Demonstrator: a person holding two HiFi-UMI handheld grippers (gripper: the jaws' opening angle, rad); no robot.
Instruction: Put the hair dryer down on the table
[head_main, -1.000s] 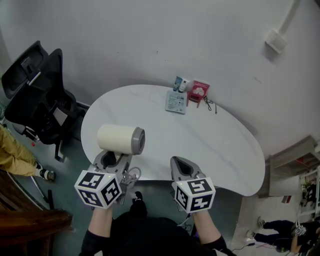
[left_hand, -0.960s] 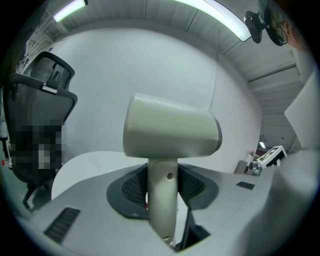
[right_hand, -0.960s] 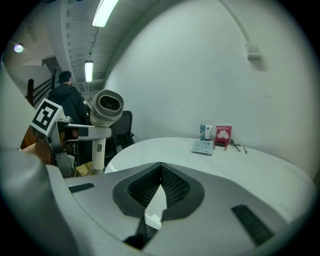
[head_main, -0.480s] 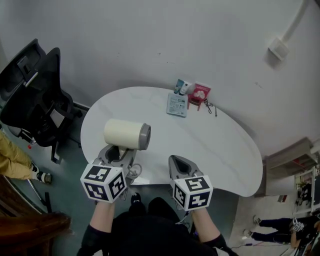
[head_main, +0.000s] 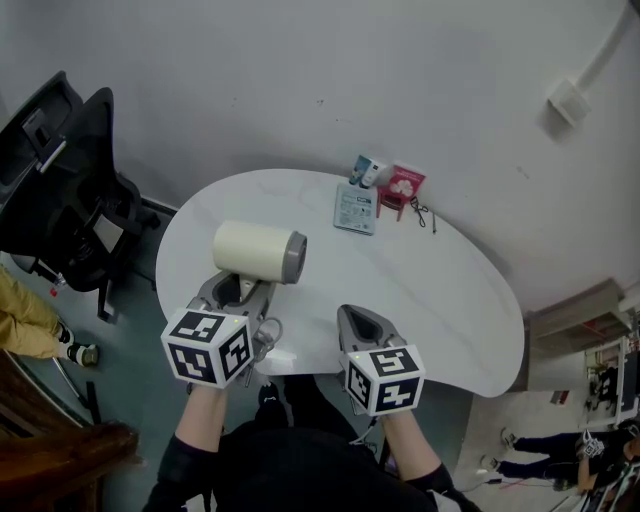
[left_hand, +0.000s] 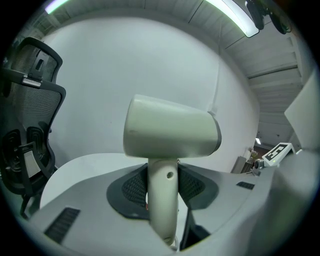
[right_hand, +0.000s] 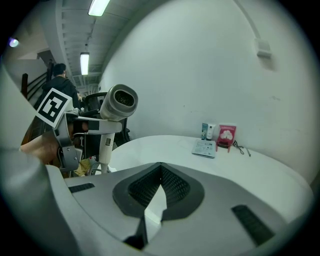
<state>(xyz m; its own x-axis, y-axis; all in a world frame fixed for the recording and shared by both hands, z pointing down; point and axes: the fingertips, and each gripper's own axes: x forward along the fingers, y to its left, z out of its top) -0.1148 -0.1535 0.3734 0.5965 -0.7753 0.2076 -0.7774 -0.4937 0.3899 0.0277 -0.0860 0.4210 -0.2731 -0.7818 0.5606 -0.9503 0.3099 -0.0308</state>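
Black sleeves; grey left gripper and right gripper carry checkered marker cubes.

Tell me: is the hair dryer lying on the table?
No. The hair dryer is upright, off the table, handle in the left gripper.

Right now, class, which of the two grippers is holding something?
The left gripper: its jaws clamp the handle of the hair dryer. The right gripper has its jaws closed together on nothing.

White kidney-shaped table is viewed steeply from overhead; both gripper views are taken low, close along the jaws; cream cylindrical hair dryer is shared.
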